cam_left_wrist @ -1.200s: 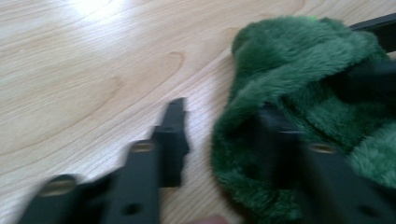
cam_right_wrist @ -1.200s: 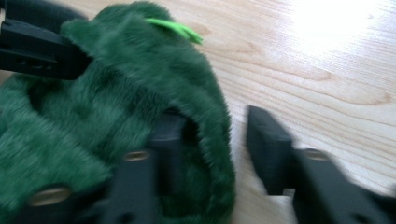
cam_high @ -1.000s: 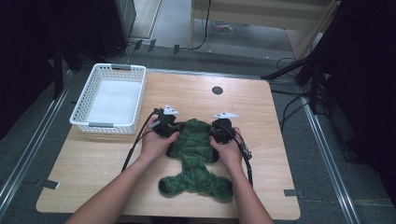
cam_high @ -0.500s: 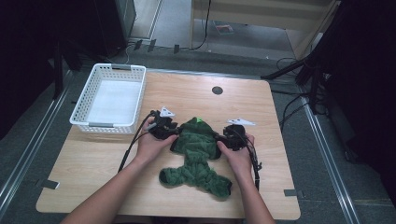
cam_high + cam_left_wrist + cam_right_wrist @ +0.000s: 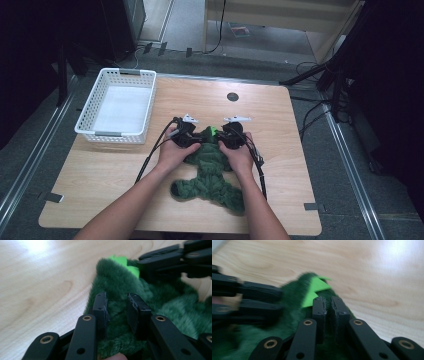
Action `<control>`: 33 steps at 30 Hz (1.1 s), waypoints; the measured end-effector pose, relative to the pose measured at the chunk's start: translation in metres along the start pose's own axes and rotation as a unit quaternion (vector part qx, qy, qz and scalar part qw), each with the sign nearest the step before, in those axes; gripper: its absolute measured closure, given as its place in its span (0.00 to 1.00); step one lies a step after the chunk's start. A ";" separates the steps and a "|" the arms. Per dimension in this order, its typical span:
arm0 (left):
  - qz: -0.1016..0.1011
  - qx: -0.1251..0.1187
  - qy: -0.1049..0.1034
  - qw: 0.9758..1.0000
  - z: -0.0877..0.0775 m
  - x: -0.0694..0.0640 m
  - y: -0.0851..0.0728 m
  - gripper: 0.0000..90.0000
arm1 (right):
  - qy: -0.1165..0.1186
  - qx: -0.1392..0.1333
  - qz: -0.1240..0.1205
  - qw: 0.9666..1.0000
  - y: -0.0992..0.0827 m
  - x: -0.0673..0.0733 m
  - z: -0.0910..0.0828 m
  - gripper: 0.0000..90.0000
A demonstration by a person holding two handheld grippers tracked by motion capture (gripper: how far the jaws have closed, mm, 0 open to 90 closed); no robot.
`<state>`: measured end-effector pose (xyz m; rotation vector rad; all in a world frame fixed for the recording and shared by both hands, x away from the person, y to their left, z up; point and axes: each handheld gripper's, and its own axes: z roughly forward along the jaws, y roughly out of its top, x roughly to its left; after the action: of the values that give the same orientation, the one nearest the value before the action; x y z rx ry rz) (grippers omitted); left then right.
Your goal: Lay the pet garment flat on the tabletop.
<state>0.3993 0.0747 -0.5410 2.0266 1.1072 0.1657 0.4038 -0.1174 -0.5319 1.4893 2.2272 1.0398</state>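
A dark green plush toy [image 5: 210, 167] lies flat on the wooden table [image 5: 280, 165], with a bright green felt piece [image 5: 212, 131] at its far end. My left gripper [image 5: 187, 137] sits at the toy's upper left. In the left gripper view its jaws [image 5: 116, 307] pinch a thick fold of green fur [image 5: 117, 290], and the right gripper [image 5: 175, 260] shows beyond. My right gripper [image 5: 231, 136] is at the toy's upper right. In the right gripper view [image 5: 327, 303] its jaws stand nearly together on thin fur beside the felt piece [image 5: 317, 287].
A white plastic basket [image 5: 117, 134], with nothing in it, stands at the table's back left. A round dark hole [image 5: 232, 96] marks the table's far middle. Black cables [image 5: 152, 155] trail from both grippers over the tabletop. Stands and cables crowd the floor at the right.
The right gripper swung out to the right half a second ago and has come back toward the middle. Both grippers now sit closer together at the toy's far end.
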 end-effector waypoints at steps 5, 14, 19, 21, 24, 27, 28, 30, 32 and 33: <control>-0.012 -0.004 0.048 0.999 0.006 0.003 0.008 0.85 | -0.004 -0.020 0.023 1.000 0.001 -0.011 0.011 0.97; -0.033 -0.047 0.051 0.997 -0.023 0.004 0.009 0.52 | 0.008 -0.055 0.022 0.998 0.007 -0.010 -0.012 0.73; -0.042 -0.049 0.048 0.997 -0.052 0.007 -0.022 0.50 | 0.029 -0.065 0.012 0.997 -0.022 -0.018 -0.063 0.69; -0.049 -0.041 0.044 0.997 -0.057 0.007 -0.030 0.50 | 0.037 -0.064 0.018 0.997 -0.038 -0.020 -0.078 0.69; -0.062 -0.018 0.032 0.997 -0.057 0.007 -0.045 0.49 | 0.060 -0.063 0.016 0.996 -0.062 -0.019 -0.091 0.69; -0.064 -0.011 0.018 0.998 -0.055 0.004 -0.052 0.50 | 0.066 -0.051 0.010 0.996 -0.068 -0.016 -0.087 0.68; -0.060 -0.015 0.019 0.998 -0.055 0.002 -0.055 0.52 | 0.061 -0.043 0.005 0.997 -0.070 -0.015 -0.083 0.68; -0.054 -0.014 0.014 0.998 -0.055 -0.002 -0.057 0.61 | 0.071 -0.032 0.012 0.997 -0.071 -0.014 -0.075 0.68; -0.039 -0.006 0.002 0.999 -0.054 -0.006 -0.058 0.65 | 0.082 -0.018 0.012 0.996 -0.072 -0.011 -0.067 0.67; -0.029 -0.005 0.002 1.000 -0.054 -0.009 -0.059 0.68 | 0.086 -0.013 0.006 0.996 -0.073 -0.008 -0.063 0.67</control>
<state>0.3315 0.1168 -0.5440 1.9847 1.1631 0.1451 0.3207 -0.1658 -0.5387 1.4542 2.3107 1.2411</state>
